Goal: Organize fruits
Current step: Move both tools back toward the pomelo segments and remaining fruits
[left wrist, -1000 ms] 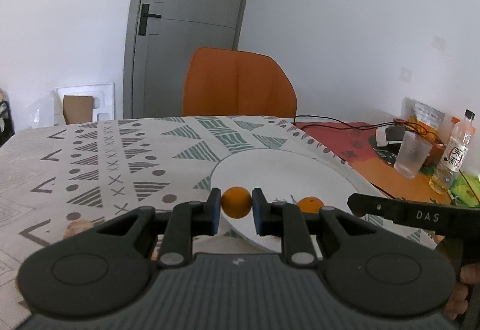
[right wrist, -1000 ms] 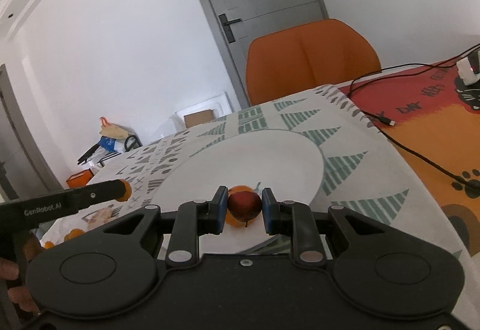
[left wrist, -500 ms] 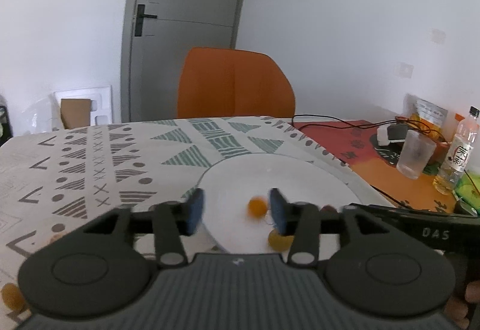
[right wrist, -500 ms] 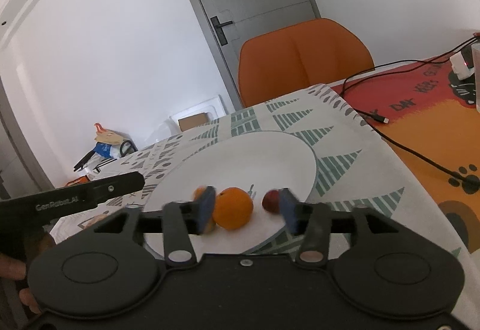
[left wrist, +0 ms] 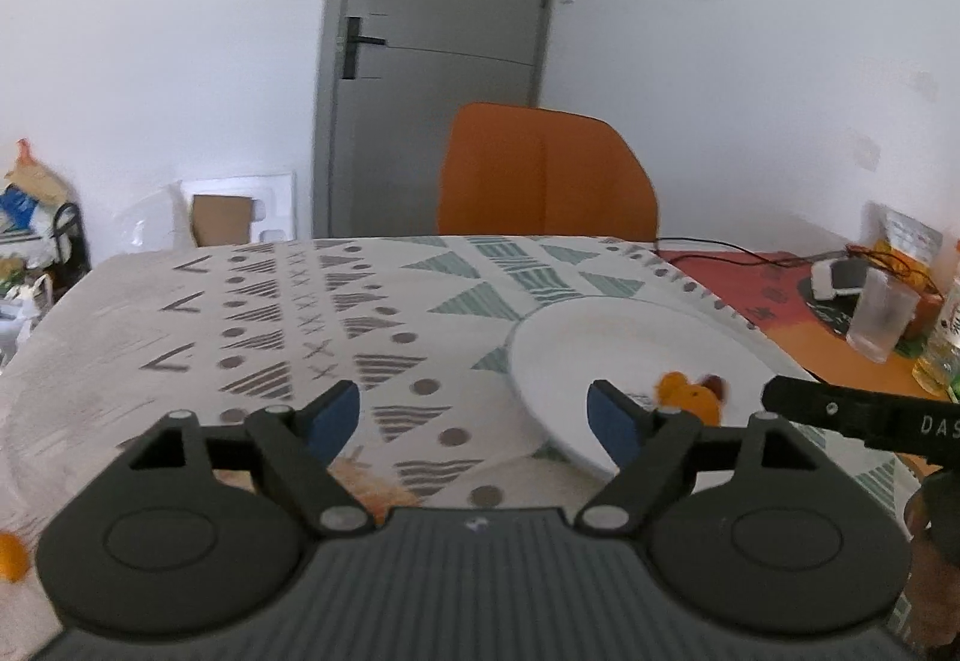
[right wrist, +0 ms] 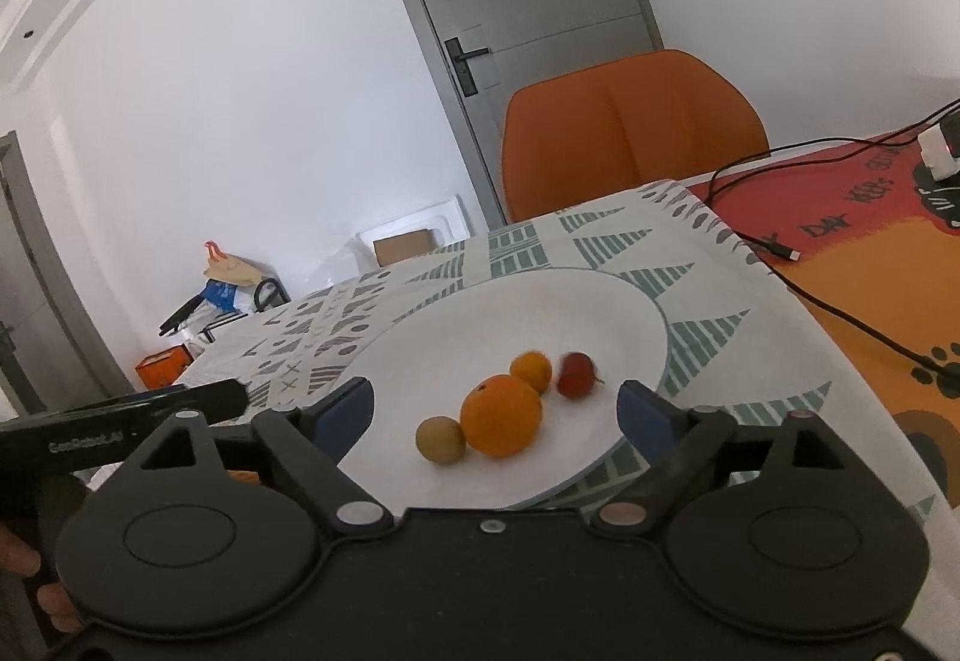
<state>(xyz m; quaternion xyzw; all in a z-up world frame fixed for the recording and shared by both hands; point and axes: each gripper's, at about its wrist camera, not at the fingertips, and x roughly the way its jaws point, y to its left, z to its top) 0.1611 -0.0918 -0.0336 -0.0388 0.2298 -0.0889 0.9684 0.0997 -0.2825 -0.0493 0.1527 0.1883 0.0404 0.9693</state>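
Note:
A white plate (right wrist: 600,301) lies on the patterned tablecloth. On it sit a large orange (right wrist: 501,415), a small orange (right wrist: 532,370), a red fruit (right wrist: 576,374) and a yellow-green fruit (right wrist: 440,439). My right gripper (right wrist: 495,412) is open and empty, just in front of the plate. My left gripper (left wrist: 474,418) is open and empty, left of the plate (left wrist: 630,343), where the oranges (left wrist: 690,397) show blurred. Another orange fruit (left wrist: 9,556) lies at the far left on the cloth.
An orange chair (left wrist: 543,175) stands behind the table. At the right are a cable (right wrist: 840,307), a plastic cup (left wrist: 879,322) and a bottle (left wrist: 942,343) on a red-orange mat. Some fruit on the cloth (left wrist: 360,481) is partly hidden under my left gripper.
Both grippers opened and let go of their fruit onto the plate: the left a small orange, the right a red fruit. Both then pulled back; the left swung leftward.

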